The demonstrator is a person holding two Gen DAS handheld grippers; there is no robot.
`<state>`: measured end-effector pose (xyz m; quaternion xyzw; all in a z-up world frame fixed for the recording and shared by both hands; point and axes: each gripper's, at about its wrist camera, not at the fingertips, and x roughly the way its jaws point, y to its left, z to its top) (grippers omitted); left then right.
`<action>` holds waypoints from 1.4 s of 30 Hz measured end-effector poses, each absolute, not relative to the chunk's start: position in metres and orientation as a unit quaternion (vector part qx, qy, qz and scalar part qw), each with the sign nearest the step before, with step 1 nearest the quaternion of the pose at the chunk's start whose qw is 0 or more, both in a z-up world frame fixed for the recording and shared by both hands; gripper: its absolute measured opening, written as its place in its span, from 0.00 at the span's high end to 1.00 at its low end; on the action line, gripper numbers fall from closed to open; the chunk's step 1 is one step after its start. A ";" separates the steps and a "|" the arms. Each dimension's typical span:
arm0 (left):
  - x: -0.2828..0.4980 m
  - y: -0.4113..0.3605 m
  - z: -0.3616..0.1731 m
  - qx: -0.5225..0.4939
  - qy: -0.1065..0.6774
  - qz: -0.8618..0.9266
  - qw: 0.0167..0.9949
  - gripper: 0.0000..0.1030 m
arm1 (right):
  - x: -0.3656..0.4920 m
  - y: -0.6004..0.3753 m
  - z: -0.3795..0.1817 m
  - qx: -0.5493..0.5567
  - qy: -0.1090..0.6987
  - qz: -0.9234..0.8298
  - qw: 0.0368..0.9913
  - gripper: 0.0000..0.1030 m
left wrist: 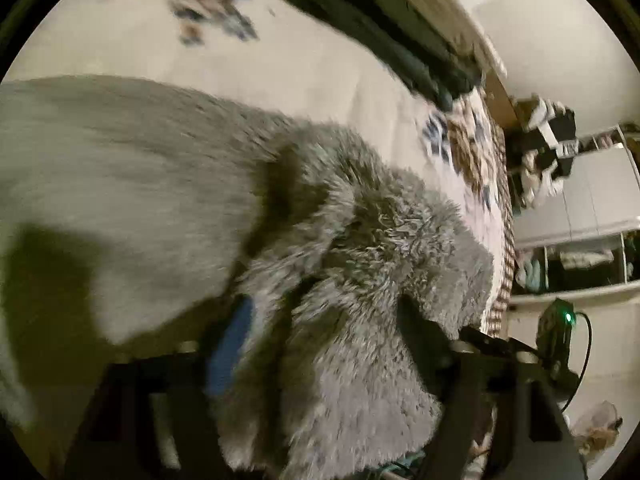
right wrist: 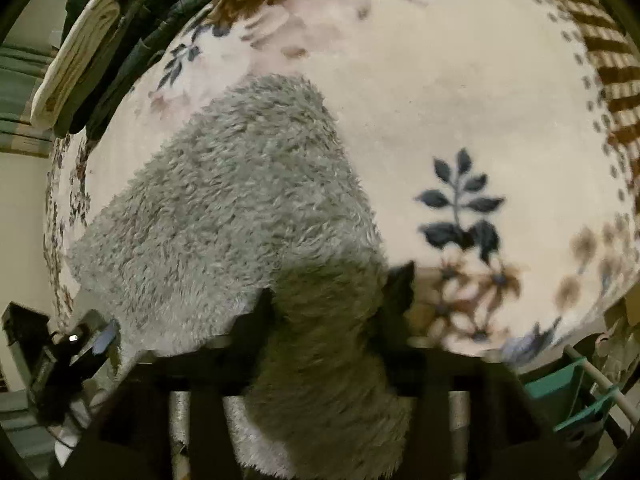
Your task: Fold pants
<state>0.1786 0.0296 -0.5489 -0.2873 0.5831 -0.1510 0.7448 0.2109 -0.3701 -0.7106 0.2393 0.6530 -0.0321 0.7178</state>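
The grey fuzzy pants (left wrist: 120, 184) lie spread on a cream bedspread and fill the left wrist view. My left gripper (left wrist: 320, 320) is shut on a bunched fold of the pants, which drapes over and between its fingers; one blue pad (left wrist: 232, 348) shows at the left. In the right wrist view the pants (right wrist: 224, 208) stretch away across the bed. My right gripper (right wrist: 332, 292) is shut on a thick fold of them held between its two dark fingers. The left gripper (right wrist: 76, 344) shows at the lower left of that view, at the pants' edge.
The bedspread (right wrist: 460, 92) is cream with blue leaves, brown flowers and a brown striped border. A dark headboard with clothes (left wrist: 400, 32) runs along the far side. Shelves and white cabinets (left wrist: 580, 220) stand beyond the bed edge. A green rack (right wrist: 576, 400) is at lower right.
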 end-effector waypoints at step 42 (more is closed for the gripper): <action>0.068 0.228 -0.478 -0.395 0.365 0.078 0.840 0.78 | 0.200 -0.281 -0.673 0.251 0.624 0.046 0.739 0.10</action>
